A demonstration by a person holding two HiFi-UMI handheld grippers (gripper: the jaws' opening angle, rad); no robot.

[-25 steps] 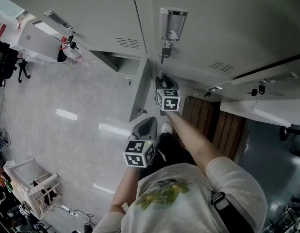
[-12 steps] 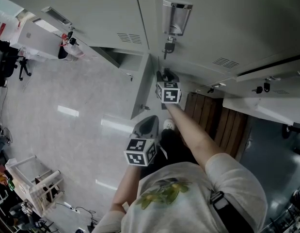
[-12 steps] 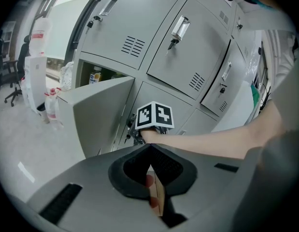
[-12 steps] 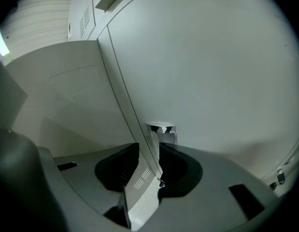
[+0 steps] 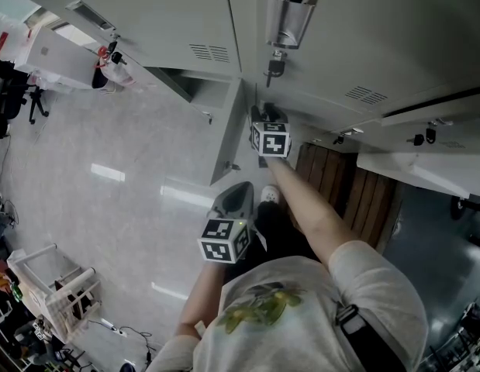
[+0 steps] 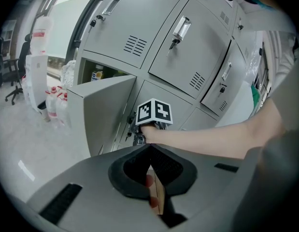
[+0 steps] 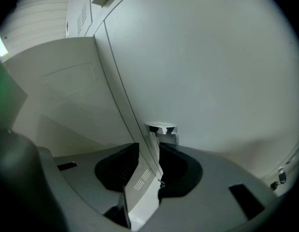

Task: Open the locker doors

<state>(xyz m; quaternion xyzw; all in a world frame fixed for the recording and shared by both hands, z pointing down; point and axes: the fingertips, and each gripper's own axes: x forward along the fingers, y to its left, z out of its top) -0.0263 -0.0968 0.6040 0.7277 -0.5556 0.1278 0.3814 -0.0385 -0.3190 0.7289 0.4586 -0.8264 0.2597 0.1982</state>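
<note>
a: where's the right gripper now?

b: just beside the open door, on the shut locker door next to it. its jaws are partway closed on that door's chrome handle, with the plate caught between them.

a: and the left gripper?

b: jaws together, nothing in them. it hangs back from the open door, nearer the person.

a: so how to pull well?

b: i'd squeeze firmly, since a thin shiny plate may slip, and draw back in an arc rather than straight out. mind the open door too: the two leaves are close and could knock. i can't tell whether the latch is free yet.
</note>
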